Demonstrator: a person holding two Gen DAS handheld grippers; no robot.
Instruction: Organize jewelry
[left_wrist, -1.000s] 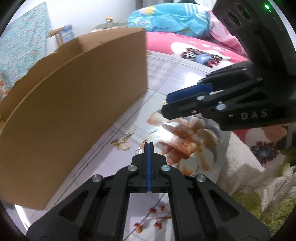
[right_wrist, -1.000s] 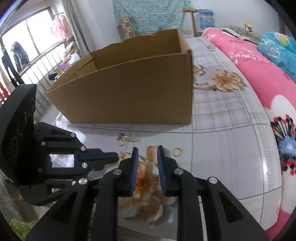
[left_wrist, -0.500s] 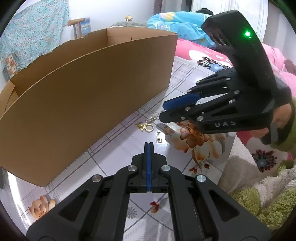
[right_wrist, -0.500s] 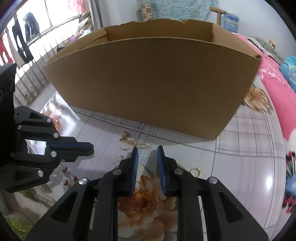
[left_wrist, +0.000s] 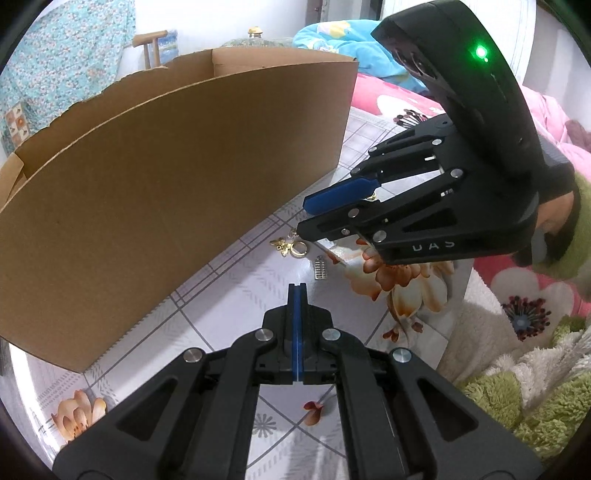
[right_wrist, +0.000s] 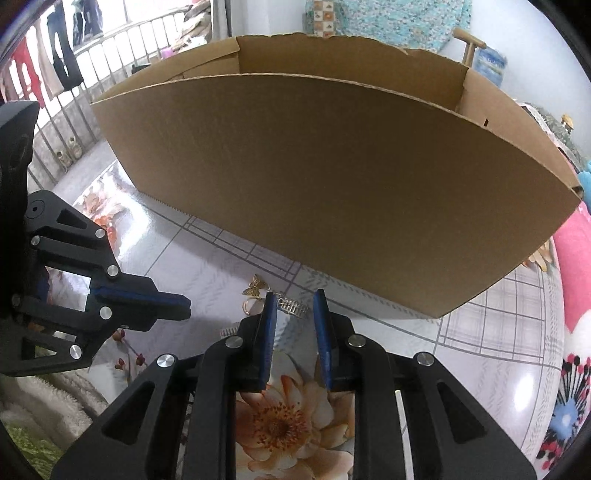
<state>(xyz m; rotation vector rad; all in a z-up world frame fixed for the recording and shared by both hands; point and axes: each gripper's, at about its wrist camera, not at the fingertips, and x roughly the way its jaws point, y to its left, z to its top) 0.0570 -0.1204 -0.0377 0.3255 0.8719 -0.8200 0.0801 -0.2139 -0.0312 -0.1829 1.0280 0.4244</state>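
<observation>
A gold butterfly charm with a ring (left_wrist: 289, 246) and a small silver comb-like piece (left_wrist: 320, 267) lie on the floral table in front of a big cardboard box (left_wrist: 177, 177). In the right wrist view the gold butterfly charm (right_wrist: 255, 287) and a silver band (right_wrist: 292, 306) lie just past my right gripper (right_wrist: 294, 300), which is open and hovers over them. The right gripper also shows in the left wrist view (left_wrist: 308, 218). My left gripper (left_wrist: 297, 290) is shut and empty, a little short of the jewelry.
The open-topped box (right_wrist: 332, 177) stands right behind the jewelry. A pink floral blanket (left_wrist: 517, 295) and a green and white fluffy cloth (left_wrist: 535, 406) lie at the table's right edge. A railing with hanging clothes (right_wrist: 55, 74) is far left.
Both grippers have swung to face the box and the jewelry. The right gripper has moved closer over the butterfly charm and silver band. The left stays shut, the right open.
</observation>
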